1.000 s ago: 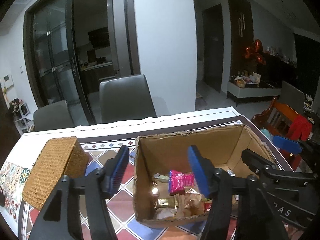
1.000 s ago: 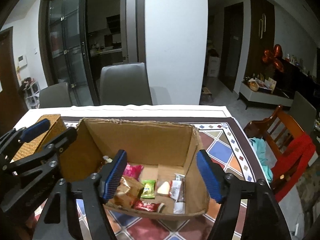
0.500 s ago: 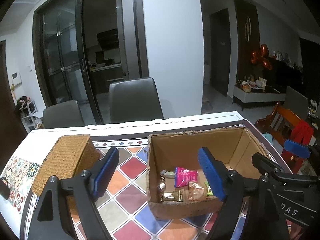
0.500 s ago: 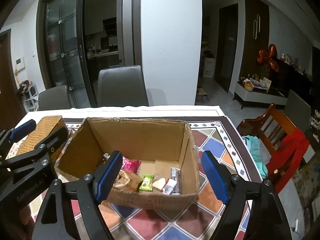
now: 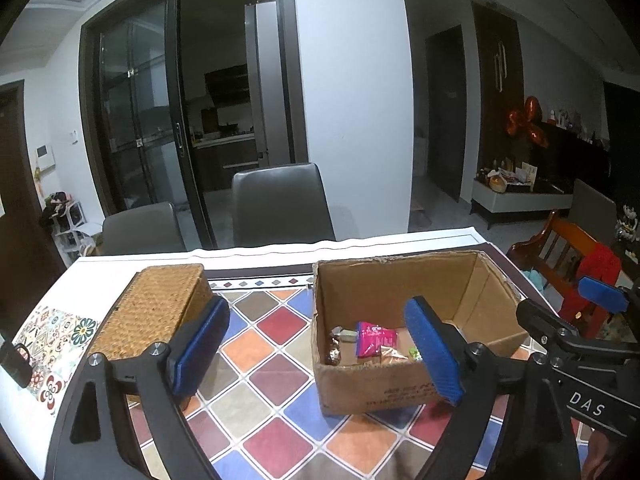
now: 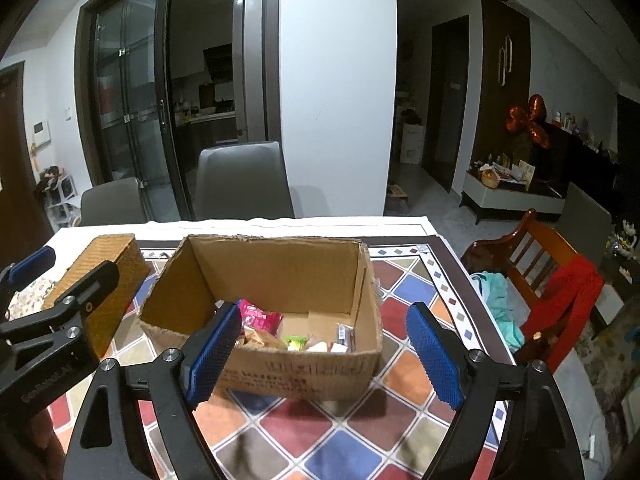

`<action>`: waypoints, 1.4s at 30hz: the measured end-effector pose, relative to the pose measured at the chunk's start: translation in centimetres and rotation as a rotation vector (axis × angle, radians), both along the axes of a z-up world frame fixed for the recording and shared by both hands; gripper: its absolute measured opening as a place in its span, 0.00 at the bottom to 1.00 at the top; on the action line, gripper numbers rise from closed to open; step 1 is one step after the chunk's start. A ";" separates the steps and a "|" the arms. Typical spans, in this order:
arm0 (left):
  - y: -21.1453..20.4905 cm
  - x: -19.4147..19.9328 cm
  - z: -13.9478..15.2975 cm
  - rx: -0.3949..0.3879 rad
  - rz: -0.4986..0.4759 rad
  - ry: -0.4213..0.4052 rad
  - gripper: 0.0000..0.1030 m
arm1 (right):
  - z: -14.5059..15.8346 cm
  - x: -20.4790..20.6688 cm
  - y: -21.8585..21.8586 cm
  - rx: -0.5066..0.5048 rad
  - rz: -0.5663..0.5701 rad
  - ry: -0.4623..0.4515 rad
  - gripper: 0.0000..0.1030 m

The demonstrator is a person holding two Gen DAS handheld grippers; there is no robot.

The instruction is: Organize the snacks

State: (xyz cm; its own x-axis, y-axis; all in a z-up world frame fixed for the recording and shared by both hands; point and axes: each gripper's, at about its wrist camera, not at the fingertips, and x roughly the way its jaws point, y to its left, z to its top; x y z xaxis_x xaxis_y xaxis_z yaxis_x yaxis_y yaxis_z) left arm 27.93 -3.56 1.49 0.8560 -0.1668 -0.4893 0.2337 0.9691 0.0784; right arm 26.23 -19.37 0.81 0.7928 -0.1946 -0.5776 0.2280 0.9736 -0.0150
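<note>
An open cardboard box (image 5: 376, 384) stands on the tiled tablecloth and holds several wrapped snacks, among them a pink packet (image 5: 374, 338). The box also shows in the right wrist view (image 6: 304, 372), with the pink packet (image 6: 260, 316) and a green sweet (image 6: 295, 342) inside. A closed woven wicker box (image 5: 152, 312) sits to its left and also shows in the right wrist view (image 6: 106, 280). My left gripper (image 5: 318, 354) is open and empty, held back in front of the gap between the two boxes. My right gripper (image 6: 322, 354) is open and empty, in front of the cardboard box.
Two grey chairs (image 5: 280, 204) stand behind the table's far edge. A wooden chair with a red cloth (image 6: 560, 288) stands to the right of the table. A dark object (image 5: 14, 364) lies at the table's left edge.
Both grippers have drawn back and up from the cardboard box, which looks smaller and farther now. Both stay open and empty.
</note>
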 end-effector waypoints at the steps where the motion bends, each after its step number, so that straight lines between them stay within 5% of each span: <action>1: 0.1 -0.4 0.1 0.001 0.002 -0.002 0.90 | 0.1 -0.3 0.1 0.000 0.000 -0.002 0.83; 25: 2.1 -9.0 -0.9 -0.002 0.032 0.033 0.95 | 0.9 -9.2 1.6 -0.041 -0.002 -0.019 0.83; 42: 4.2 -15.1 -2.2 -0.007 0.089 0.108 0.95 | 0.0 -14.9 2.6 0.026 -0.016 0.009 0.83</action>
State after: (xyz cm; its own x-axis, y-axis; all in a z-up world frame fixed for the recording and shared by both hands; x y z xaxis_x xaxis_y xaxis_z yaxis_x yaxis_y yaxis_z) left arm 12.87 0.66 -0.72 0.8098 -0.0962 -0.5788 0.1531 0.9869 0.0501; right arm 11.32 -16.72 0.86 0.7842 -0.1920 -0.5900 0.2438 0.9698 0.0085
